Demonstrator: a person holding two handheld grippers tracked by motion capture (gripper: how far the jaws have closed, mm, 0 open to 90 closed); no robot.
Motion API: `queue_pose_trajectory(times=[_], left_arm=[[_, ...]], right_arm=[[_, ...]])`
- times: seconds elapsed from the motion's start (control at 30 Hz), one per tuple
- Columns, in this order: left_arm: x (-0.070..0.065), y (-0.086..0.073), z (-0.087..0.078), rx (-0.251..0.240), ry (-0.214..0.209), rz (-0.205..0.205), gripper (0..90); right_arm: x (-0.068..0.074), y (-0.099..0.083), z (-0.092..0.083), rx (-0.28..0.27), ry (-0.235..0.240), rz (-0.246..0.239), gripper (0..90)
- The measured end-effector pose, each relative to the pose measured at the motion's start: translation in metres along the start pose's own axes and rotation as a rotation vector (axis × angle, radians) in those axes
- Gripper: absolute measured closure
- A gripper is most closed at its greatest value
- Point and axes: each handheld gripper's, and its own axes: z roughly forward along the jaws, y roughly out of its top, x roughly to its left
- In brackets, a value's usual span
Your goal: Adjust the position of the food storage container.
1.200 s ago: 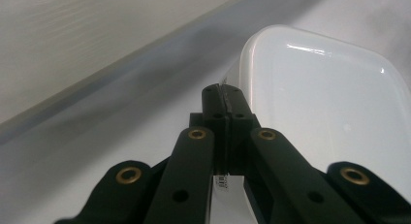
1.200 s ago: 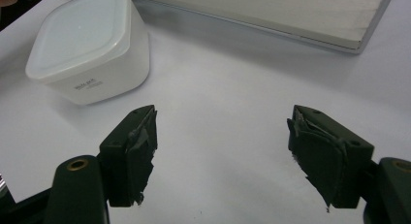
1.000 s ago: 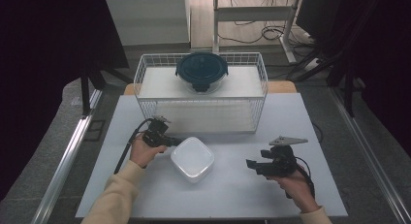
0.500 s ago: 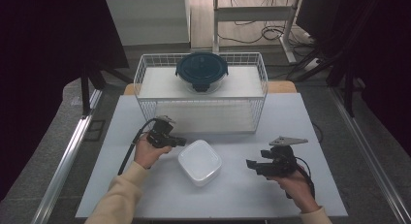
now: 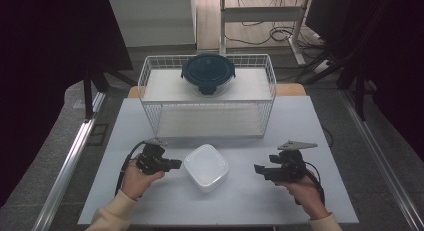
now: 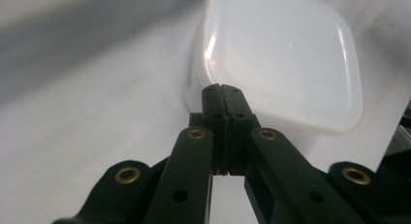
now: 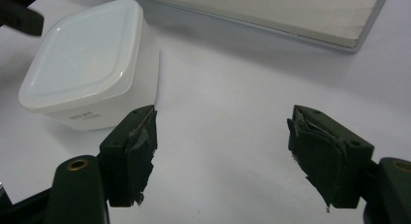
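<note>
One white lidded container (image 5: 206, 167) is seen on the bench (image 5: 250, 201), touching the tips of the left gripper (image 5: 172, 164), whose jaws are pressed together. The right gripper (image 5: 260, 169) jaws are spread, empty, the container beyond their left tip. One round dark-lidded bowl (image 5: 208, 72) on one wire rack (image 5: 150, 86) is shown from above.

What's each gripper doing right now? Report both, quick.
Left gripper: shut, holding nothing, tips against the white lidded container.
Right gripper: open, holding nothing, apart from the container.
</note>
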Motion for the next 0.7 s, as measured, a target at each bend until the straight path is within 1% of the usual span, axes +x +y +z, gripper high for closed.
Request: queue_pose_trajectory(times=[0.03, 0.07, 0.13, 0.17, 0.2, 0.27, 0.3, 0.33, 0.4, 0.47, 0.57, 0.7], left_arm=[[-0.001, -0.002, 0.002, 0.004, 0.009, -0.006, 89.9], [-0.001, -0.002, 0.002, 0.004, 0.009, -0.006, 89.8], [-0.001, -0.005, 0.007, 0.015, 0.032, -0.005, 89.8], [0.0, -0.006, 0.012, 0.027, 0.034, -0.02, 89.9], [0.0, -0.007, 0.015, 0.034, 0.032, -0.022, 89.9], [0.002, -0.007, 0.019, 0.032, 0.015, -0.034, 89.8], [0.002, -0.006, 0.021, 0.033, 0.01, -0.039, 89.8], [0.002, -0.005, 0.022, 0.035, 0.019, -0.037, 89.8], [0.003, -0.003, 0.024, 0.031, 0.018, -0.044, 89.8], [0.004, -0.001, 0.026, 0.03, 0.025, -0.047, 89.8], [0.006, 0.004, 0.029, 0.027, 0.037, -0.047, 89.8], [0.007, 0.013, 0.036, 0.017, 0.026, -0.07, 89.9]], right_arm=[[0.0, 0.0, 0.0, -0.003, 0.002, -0.003, 25.7], [0.0, 0.0, 0.0, -0.003, 0.002, -0.003, 25.7], [0.002, 0.001, -0.001, -0.006, 0.013, -0.003, 25.6], [0.003, 0.001, -0.001, -0.006, 0.012, -0.003, 25.6], [0.003, 0.001, -0.001, -0.004, 0.012, -0.004, 25.6], [0.002, 0.0, 0.0, -0.001, 0.009, -0.002, 25.6], [0.001, 0.0, 0.001, 0.001, 0.009, -0.001, 25.6], [0.001, 0.0, 0.001, 0.005, 0.007, -0.001, 25.6], [0.001, -0.001, 0.001, 0.008, 0.007, 0.0, 25.6], [0.0, 0.0, 0.001, 0.004, 0.006, -0.004, 25.7], [0.0, 0.0, 0.001, 0.004, 0.005, 0.001, 25.6], [0.0, -0.001, 0.003, 0.011, 0.006, 0.001, 25.6]])
